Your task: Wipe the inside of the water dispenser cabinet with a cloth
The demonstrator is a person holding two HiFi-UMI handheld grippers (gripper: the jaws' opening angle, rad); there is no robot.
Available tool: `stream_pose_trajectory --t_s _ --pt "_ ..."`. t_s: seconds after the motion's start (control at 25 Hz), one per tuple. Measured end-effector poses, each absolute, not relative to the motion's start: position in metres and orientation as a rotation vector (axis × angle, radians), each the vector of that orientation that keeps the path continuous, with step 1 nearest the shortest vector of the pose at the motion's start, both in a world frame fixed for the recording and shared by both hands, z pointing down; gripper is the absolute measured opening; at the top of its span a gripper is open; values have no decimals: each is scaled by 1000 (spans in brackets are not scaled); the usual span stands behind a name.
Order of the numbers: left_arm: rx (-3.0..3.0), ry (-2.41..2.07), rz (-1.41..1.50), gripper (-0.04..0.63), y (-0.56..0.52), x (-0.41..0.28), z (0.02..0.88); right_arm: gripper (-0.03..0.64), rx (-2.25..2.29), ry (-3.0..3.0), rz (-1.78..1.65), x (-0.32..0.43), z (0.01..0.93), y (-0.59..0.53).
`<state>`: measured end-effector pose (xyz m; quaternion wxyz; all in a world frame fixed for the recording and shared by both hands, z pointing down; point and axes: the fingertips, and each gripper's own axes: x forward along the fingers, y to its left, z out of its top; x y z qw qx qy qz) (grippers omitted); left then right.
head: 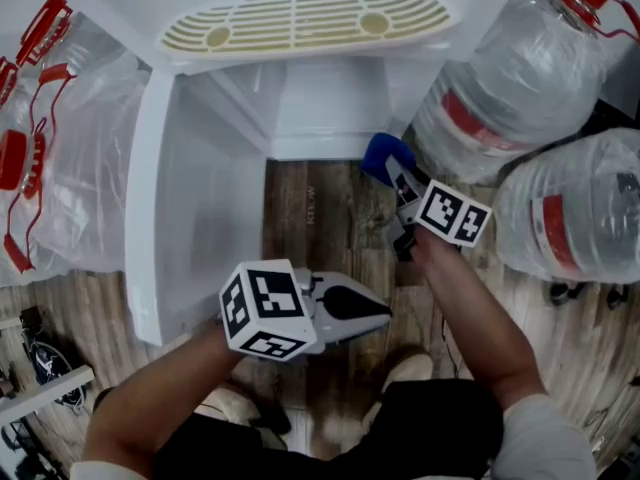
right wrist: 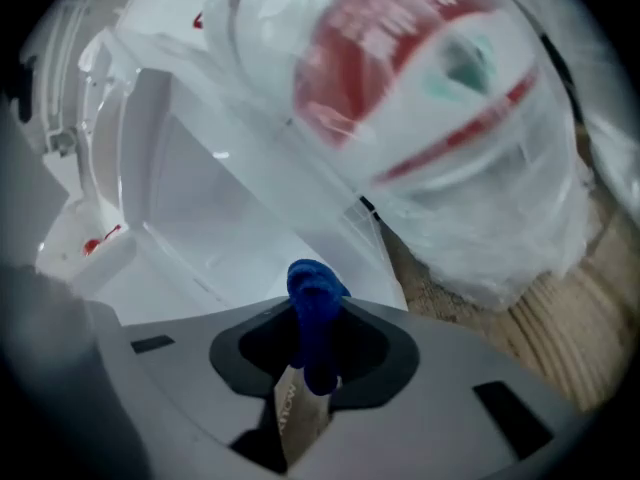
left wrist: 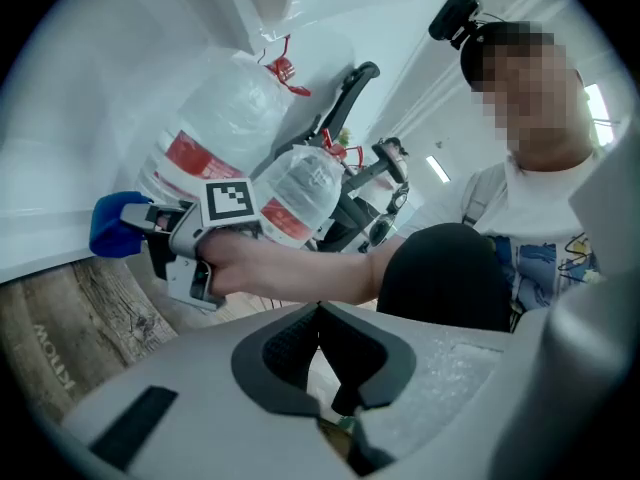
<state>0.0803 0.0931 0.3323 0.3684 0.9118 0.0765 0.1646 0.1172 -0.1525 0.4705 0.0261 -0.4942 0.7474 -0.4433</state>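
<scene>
The white water dispenser cabinet (head: 330, 108) stands open ahead, its door (head: 190, 218) swung out to the left. My right gripper (head: 402, 186) is shut on a blue cloth (head: 385, 156) just in front of the cabinet's lower right corner. In the right gripper view the blue cloth (right wrist: 315, 313) sticks up between the jaws, with the white cabinet interior (right wrist: 220, 218) beyond. My left gripper (head: 378, 313) hangs lower, over the floor, with its jaws together and nothing in them. The left gripper view shows its shut gripper (left wrist: 320, 313) and the right gripper (left wrist: 170, 238) holding the cloth (left wrist: 115, 223).
Two large water bottles (head: 500, 78) (head: 580, 218) lie close on the right of the cabinet. Bagged bottles with red handles (head: 60, 148) sit on the left. A slotted drip tray (head: 305, 18) tops the dispenser. Wooden floor (head: 320, 218) lies before the opening, with the person's shoes (head: 405, 368) below.
</scene>
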Motion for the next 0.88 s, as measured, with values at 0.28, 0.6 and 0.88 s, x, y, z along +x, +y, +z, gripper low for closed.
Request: stream_pose_trajectory --t_s 0.28,0.6,0.88 --pt "2361 129 460 0 95 70 316 83 -1341 2905 -1055 90 412 -128" --pt "2392 95 389 0 92 72 294 84 -963 3251 -896 52 365 -83" --pt "2383 214 394 0 111 72 299 84 -863 3373 -749 35 344 -68"
